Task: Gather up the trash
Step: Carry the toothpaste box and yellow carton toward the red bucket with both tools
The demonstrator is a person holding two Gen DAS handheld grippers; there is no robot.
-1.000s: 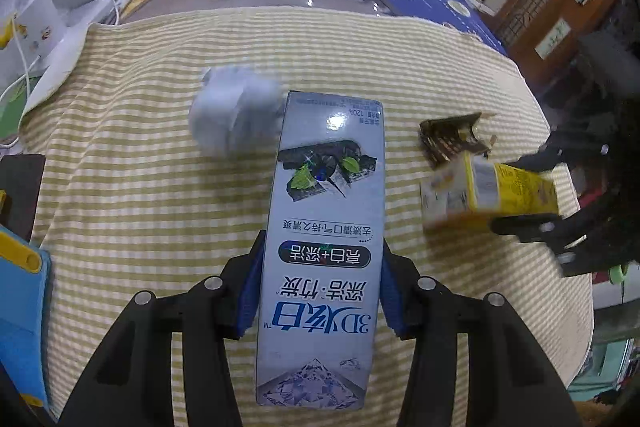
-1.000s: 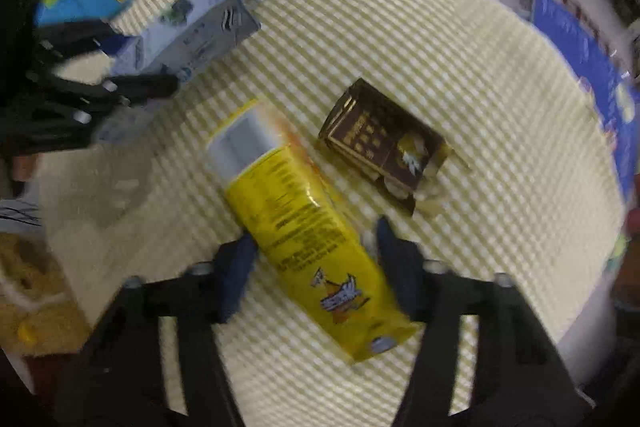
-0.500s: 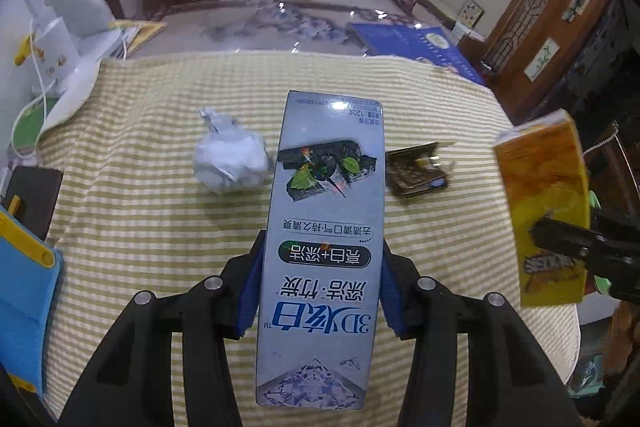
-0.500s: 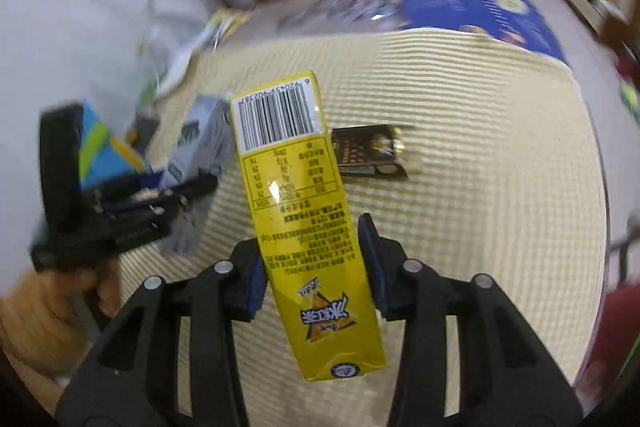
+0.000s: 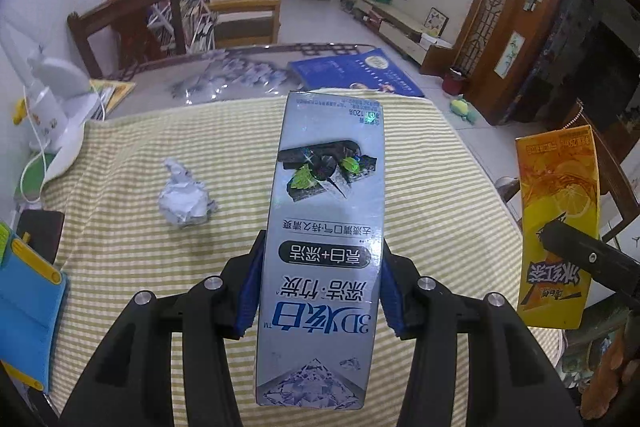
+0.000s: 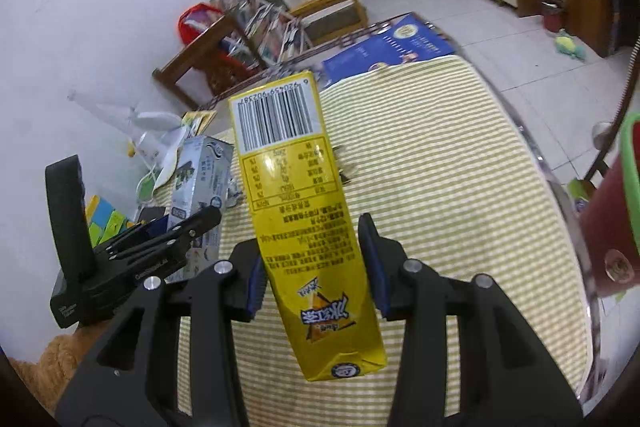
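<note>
Two grippers loaded: left gripper (image 5: 316, 291) jaws clamped on silver toothpaste box (image 5: 326, 211), lifted above striped cloth (image 5: 424, 187). Right gripper (image 6: 314, 269) jaws pinching yellow drink carton (image 6: 304, 223). Crumpled paper ball (image 5: 185, 199) lies ahead-left of left jaws.

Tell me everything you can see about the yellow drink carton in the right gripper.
The yellow drink carton is a tall, slim paperboard box with a white barcode panel at its far end, small printed text along the side and a logo near the crumpled near end. It looks empty and slightly dented. The right gripper clamps it at mid-length between blue pads, holding it off the striped tablecloth, tilted a little. Its orange front shows in the left view.
</note>
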